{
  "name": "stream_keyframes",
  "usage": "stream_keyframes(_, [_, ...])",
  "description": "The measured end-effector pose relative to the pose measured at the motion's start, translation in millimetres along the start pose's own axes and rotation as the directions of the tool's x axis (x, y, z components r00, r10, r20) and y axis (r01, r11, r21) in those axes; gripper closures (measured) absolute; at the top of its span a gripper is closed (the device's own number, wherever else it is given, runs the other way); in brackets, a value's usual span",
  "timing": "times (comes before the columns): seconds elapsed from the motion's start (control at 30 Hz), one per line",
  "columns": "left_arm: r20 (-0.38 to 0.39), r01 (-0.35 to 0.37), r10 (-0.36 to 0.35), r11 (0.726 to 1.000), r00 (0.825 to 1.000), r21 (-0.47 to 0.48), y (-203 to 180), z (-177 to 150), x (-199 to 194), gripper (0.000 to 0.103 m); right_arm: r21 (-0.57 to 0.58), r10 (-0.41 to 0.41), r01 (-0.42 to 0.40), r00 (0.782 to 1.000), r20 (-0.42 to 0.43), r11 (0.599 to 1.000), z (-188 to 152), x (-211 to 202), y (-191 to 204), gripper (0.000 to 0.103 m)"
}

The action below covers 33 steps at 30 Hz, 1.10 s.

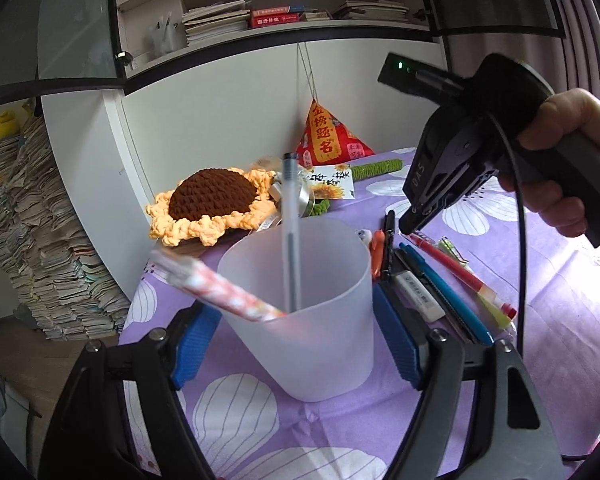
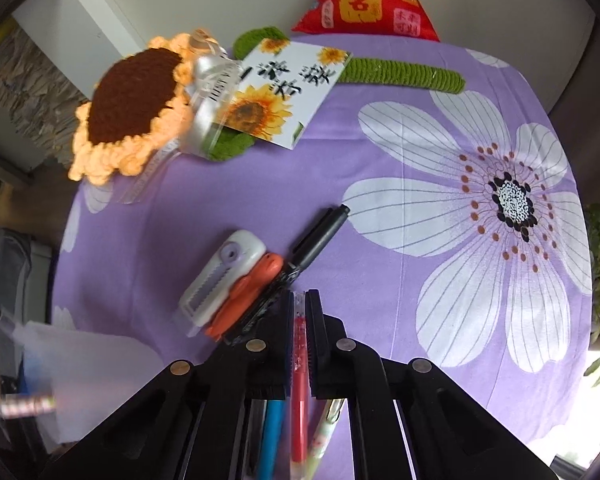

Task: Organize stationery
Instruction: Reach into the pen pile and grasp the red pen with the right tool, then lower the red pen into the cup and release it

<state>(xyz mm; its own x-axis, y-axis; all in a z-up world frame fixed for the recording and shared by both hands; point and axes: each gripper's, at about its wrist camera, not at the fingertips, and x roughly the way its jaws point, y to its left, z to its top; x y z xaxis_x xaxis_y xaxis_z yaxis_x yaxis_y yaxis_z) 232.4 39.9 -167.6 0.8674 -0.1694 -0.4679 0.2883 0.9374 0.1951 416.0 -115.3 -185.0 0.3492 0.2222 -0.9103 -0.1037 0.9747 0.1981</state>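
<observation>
My left gripper (image 1: pixel 296 332) is shut on a frosted plastic cup (image 1: pixel 300 320) that stands on the purple floral cloth. A grey pen (image 1: pixel 290 224) and a pink patterned pen (image 1: pixel 216 286) stand in the cup. My right gripper (image 2: pixel 299 304) is shut on a red pen (image 2: pixel 299 360); in the left wrist view it (image 1: pixel 408 228) tips down onto that pen (image 1: pixel 452 266) among the loose stationery. A blue pen (image 1: pixel 444 288), a yellow-green pen (image 1: pixel 488 304), a white eraser (image 1: pixel 418 294), a black marker (image 2: pixel 320 236), an orange item (image 2: pixel 252 292) and a white correction tape (image 2: pixel 224 276) lie there.
A crocheted sunflower (image 1: pixel 212 204) with a green stem (image 2: pixel 404 72), a sunflower card (image 2: pixel 288 92) and a red pyramid pouch (image 1: pixel 326 136) lie at the back. The cloth's left edge (image 1: pixel 136 292) drops off to stacked books. Shelves hang above.
</observation>
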Motion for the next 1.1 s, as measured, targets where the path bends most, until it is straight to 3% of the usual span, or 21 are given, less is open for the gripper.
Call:
stream_keyframes(0.23, [0.001,0.016,-0.016,1.0,1.0,-0.004,0.3,0.6,0.6,0.029,-0.057,0.016,-0.009,0.993,0.114,0.998,-21.1,-51.8,4.9,0.097])
stream_keyframes(0.4, [-0.003,0.023,-0.023,1.0,1.0,0.001,0.6,0.5,1.0,0.03,-0.076,0.056,-0.04,0.975,0.213,0.996,-32.4,-95.8,9.7,0.097])
stream_keyframes(0.53, [-0.005,0.019,-0.019,1.0,1.0,0.014,-1.8,-0.3,0.8,0.03,-0.122,0.073,-0.033,0.938,0.339,0.992,-45.0,-139.4,28.8,0.097])
stream_keyframes(0.67, [-0.005,0.015,-0.015,1.0,1.0,0.025,-3.8,-0.6,0.2,0.03,-0.189,0.118,-0.031,0.877,0.466,0.981,-57.3,-182.9,53.5,0.097])
stream_keyframes(0.9, [-0.005,0.017,-0.017,1.0,1.0,0.023,-2.5,-0.5,0.2,0.03,-0.331,0.264,-0.092,0.809,0.525,0.939,-56.9,-211.0,99.3,0.097])
stream_keyframes(1.0, [-0.006,0.02,-0.02,1.0,1.0,0.019,-1.8,-0.7,0.3,0.03,-0.375,0.32,-0.126,0.794,0.517,0.918,-54.4,-200.3,108.4,0.097])
stream_keyframes(1.1, [-0.006,0.022,-0.022,1.0,1.0,0.018,-1.8,-0.9,0.4,0.03,-0.381,0.328,-0.14,0.808,0.489,0.914,-54.9,-183.7,110.3,0.097])
